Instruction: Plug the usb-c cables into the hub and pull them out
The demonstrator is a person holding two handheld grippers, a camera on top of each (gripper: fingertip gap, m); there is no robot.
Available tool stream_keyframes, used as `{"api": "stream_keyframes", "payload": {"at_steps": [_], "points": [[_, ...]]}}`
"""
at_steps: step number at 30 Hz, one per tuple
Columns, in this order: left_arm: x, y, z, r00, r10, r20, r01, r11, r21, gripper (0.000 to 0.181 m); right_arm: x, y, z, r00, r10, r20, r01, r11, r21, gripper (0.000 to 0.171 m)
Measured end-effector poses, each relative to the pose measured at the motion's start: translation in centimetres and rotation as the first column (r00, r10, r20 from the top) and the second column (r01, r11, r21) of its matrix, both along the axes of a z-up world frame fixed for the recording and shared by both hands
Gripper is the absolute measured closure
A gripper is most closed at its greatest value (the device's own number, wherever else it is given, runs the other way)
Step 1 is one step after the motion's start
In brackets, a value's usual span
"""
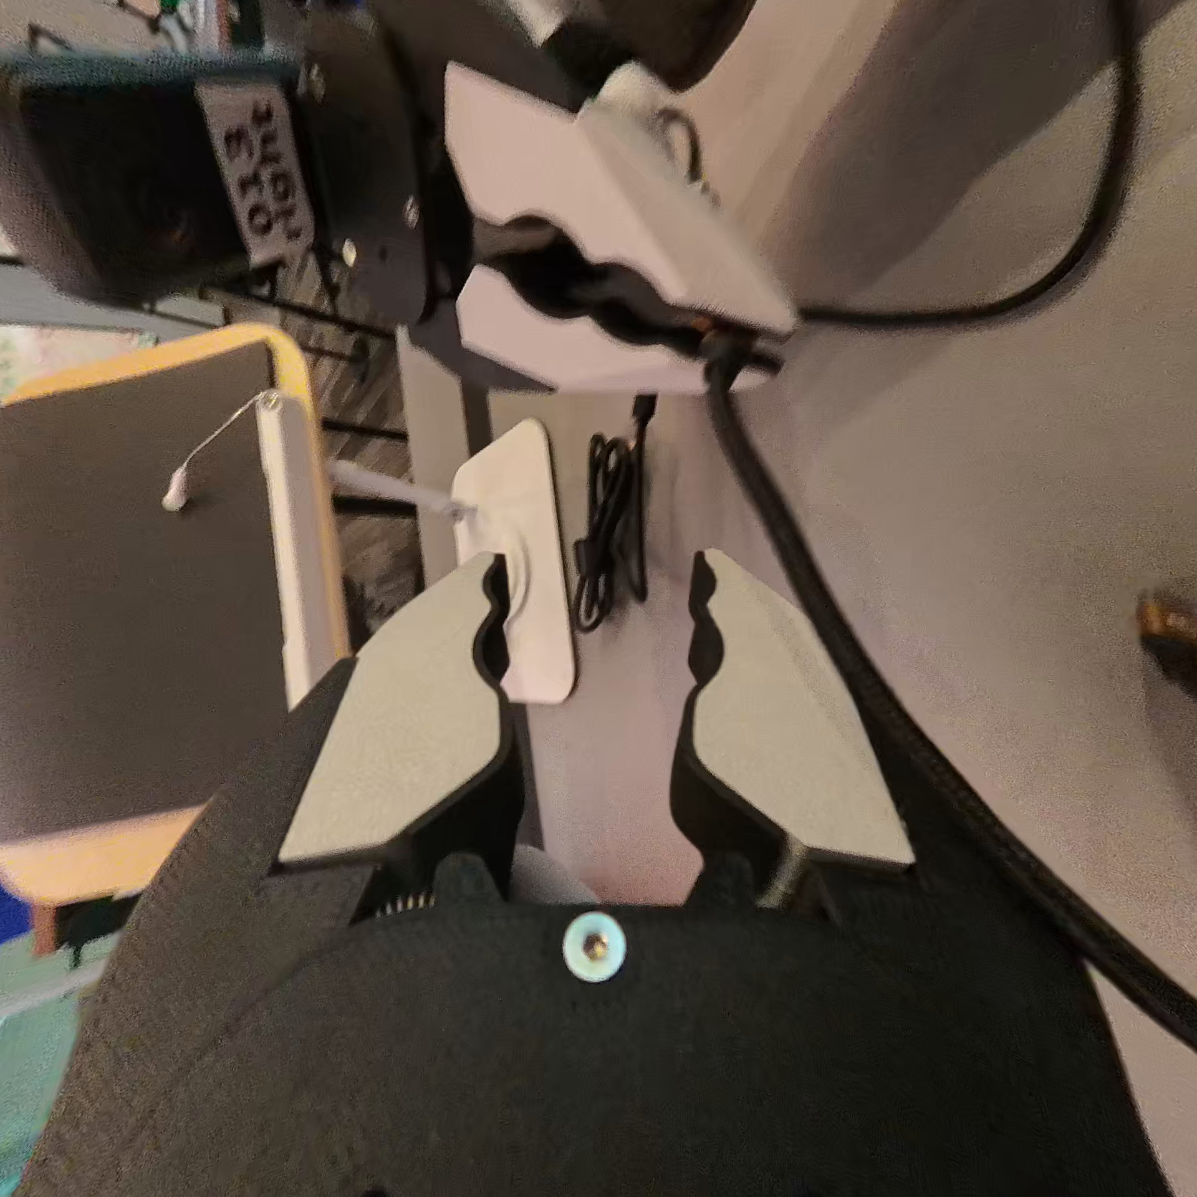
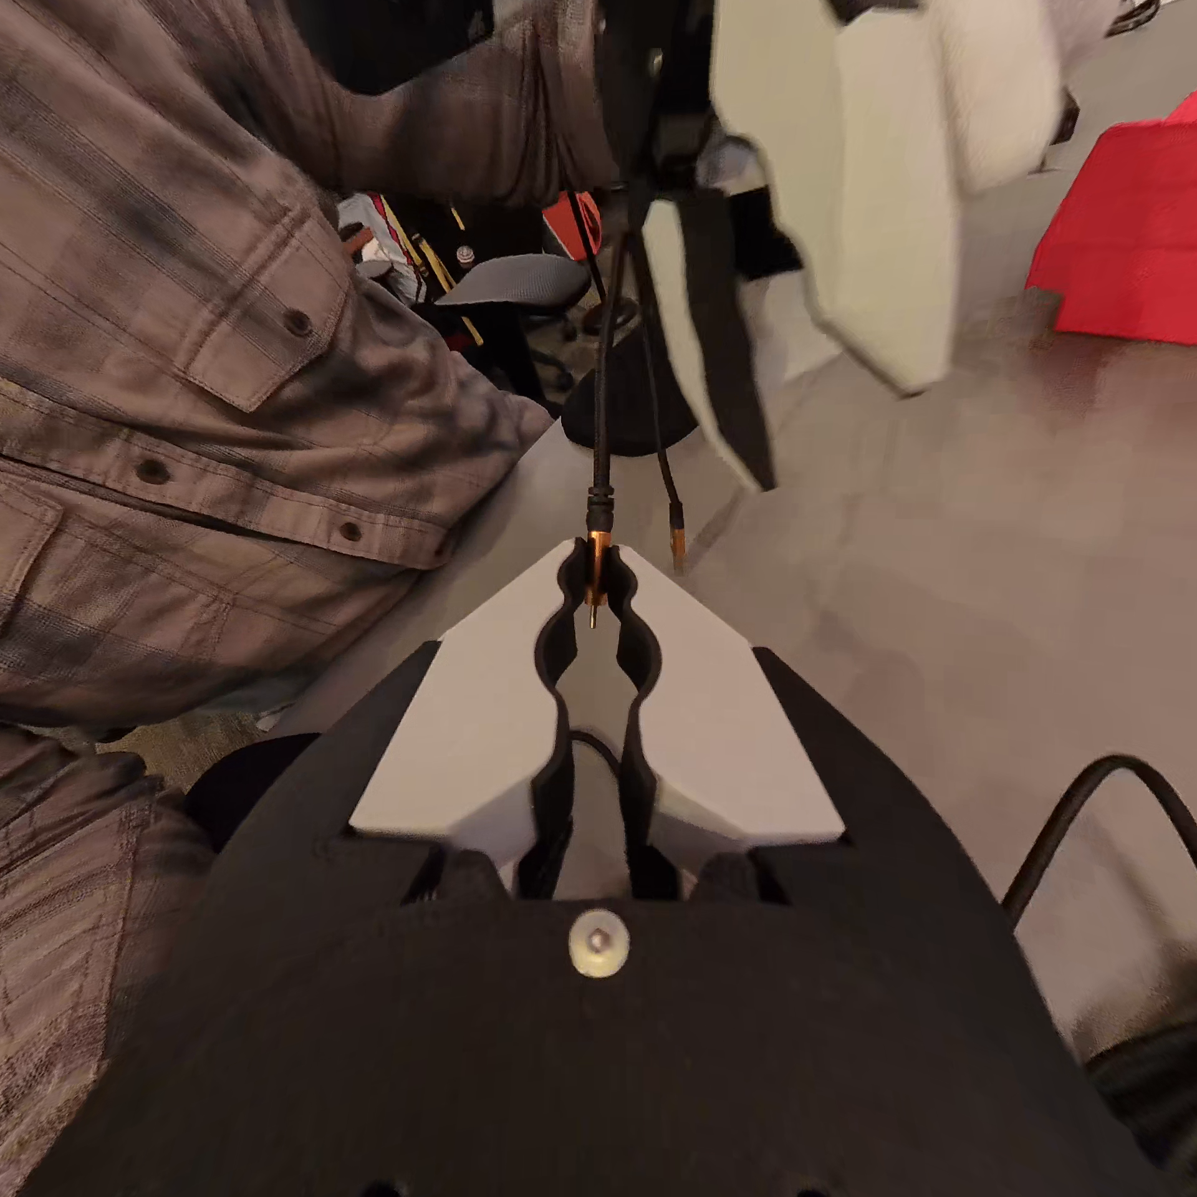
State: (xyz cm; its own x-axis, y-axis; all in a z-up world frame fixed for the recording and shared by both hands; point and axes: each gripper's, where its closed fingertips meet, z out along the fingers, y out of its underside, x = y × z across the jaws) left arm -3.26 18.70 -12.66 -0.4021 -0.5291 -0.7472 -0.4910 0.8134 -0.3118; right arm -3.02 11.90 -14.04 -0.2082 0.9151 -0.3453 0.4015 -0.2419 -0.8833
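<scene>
Right gripper (image 2: pixel 596 570); half-hidden copper plug (image 2: pixel 597 570)

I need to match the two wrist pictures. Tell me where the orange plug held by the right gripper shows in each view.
Left wrist view: orange plug right of upper centre, pinched at the right gripper tips.
Right wrist view: centre, clamped between the tips.
Shared landmark: its black braided cable, also.
</scene>
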Motion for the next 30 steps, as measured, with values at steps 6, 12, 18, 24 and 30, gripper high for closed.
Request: {"api": "stream_keyframes", "payload": {"at_steps": [6,12,18,24,30], "points": [[2.0,-3.4,-1.5,0.993,-0.119,0.016,0.12,0.987,-0.106,0.127,1.1,1.4,-1.9,0.998,-0.051,0.035,0.054,0.995,-0.087,0.168],[3.0,-4.3,-2.9,0.994,-0.106,0.022,0.108,0.985,-0.132,0.16,1.1,1.5,-3.2,0.994,-0.051,0.099,0.062,0.991,-0.116,0.168],[2.8,-4.5,-3.4,0.995,-0.091,0.043,0.096,0.984,-0.153,0.179,1.1,1.3,-3.2,0.995,-0.042,0.087,0.053,0.99,-0.129,0.168],[2.3,-4.2,-3.4,0.996,-0.076,0.042,0.081,0.984,-0.161,0.157,1.0,1.0,-2.8,0.998,-0.024,0.066,0.032,0.991,-0.127,0.168],[2.4,-4.5,-3.6,0.996,-0.086,0.018,0.087,0.984,-0.156,0.17,1.1,1.0,-3.1,0.996,-0.024,0.085,0.034,0.992,-0.123,0.168]]}}
